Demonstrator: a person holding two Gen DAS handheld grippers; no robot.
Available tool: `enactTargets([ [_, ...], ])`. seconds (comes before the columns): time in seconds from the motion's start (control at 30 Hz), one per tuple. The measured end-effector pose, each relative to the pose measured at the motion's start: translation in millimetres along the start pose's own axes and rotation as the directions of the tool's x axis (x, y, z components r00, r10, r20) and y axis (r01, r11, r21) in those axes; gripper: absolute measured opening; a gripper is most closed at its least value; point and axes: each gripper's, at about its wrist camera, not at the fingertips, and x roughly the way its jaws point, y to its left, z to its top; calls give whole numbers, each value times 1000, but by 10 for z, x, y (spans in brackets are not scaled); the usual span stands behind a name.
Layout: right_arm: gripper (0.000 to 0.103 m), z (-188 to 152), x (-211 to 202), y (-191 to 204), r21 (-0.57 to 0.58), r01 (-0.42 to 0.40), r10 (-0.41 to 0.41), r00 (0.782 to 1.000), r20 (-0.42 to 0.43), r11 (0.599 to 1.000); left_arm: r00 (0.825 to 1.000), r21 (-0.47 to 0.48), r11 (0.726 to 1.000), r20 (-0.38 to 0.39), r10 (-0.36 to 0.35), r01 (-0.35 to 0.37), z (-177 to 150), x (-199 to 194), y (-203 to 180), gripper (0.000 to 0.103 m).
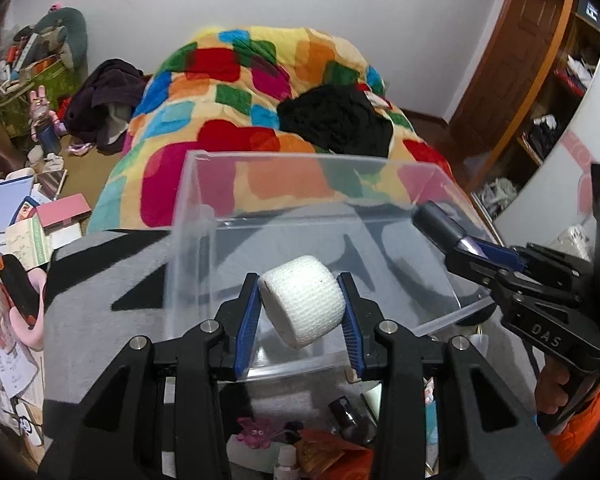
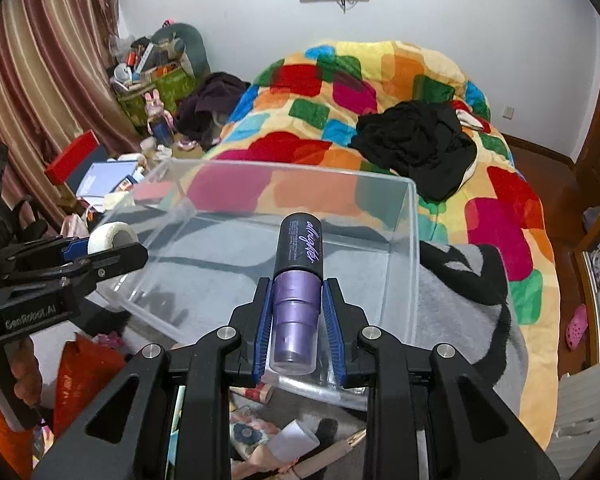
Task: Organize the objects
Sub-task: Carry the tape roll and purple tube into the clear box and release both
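Note:
A clear plastic box (image 1: 204, 216) stands empty on a grey and black blanket; it also shows in the right wrist view (image 2: 414, 240). My left gripper (image 1: 302, 304) is shut on a white bandage roll (image 1: 304, 300) and holds it over the box's near rim. It shows from the side in the right wrist view (image 2: 112, 250), with the roll (image 2: 108, 236) at the box's left edge. My right gripper (image 2: 298, 312) is shut on a purple spray bottle with a black cap (image 2: 296, 280), above the box's near edge. In the left wrist view the right gripper (image 1: 468, 248) holds the bottle (image 1: 436, 220) at the box's right wall.
Small items lie in front of the box: an orange packet (image 1: 328, 452), a dark bottle (image 1: 348, 416), a paper roll (image 2: 292, 440). Behind is a bed with a colourful quilt (image 2: 380, 92) and black clothes (image 2: 420, 144). Books and boxes (image 1: 28, 216) clutter the left.

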Motion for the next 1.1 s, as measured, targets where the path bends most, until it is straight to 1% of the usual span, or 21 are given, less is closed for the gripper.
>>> enactTargets([
  [0.07,23,3,58,13,-9,0,0,1000,-20,1000,1000,12,1000,-9,3,-3,-12,18,-25,38],
  [0.23,23,10,108,15,-4,-14,14,999,-49,1000,1000,13,1000,-10,-21,21,-33,-45,-32,39],
  [0.3,23,18,118,8,2,-23,23,998,-60,1000,1000,15,1000,-9,-21,21,-25,-73,-36,43],
  [0.4,24,14,101,24,-5,-11,11,998,-63,1000,1000,21,1000,0,-22,22,-8,-131,-52,53],
  [0.5,31,3,15,38,-6,-15,15,999,-42,1000,1000,30,999,23,-21,20,-1,-231,-80,54],
  [0.57,34,-12,-84,52,-10,-9,9,1000,-17,1000,999,30,999,40,-22,21,-17,-316,-92,58],
  [0.63,37,-35,-196,57,-9,-15,15,1000,9,1000,998,29,999,57,-15,14,-47,-392,-109,65],
  [0.67,38,-45,-243,55,-8,-20,20,1000,18,1000,998,32,999,66,-10,7,-74,-435,-122,65],
  [0.73,45,-85,-371,64,-6,-20,20,999,47,1000,997,39,999,77,-2,-1,-131,-499,-147,67],
  [0.9,49,-207,-570,122,-22,-13,15,996,89,1000,996,44,999,86,1,-4,-338,-623,-194,73],
  [1.0,51,-301,-624,167,-33,-20,23,995,94,999,997,52,999,78,4,-8,-473,-643,-224,74],
  [1.1,52,-414,-648,186,-32,-35,38,995,90,999,998,51,999,58,-6,3,-588,-621,-236,74],
])
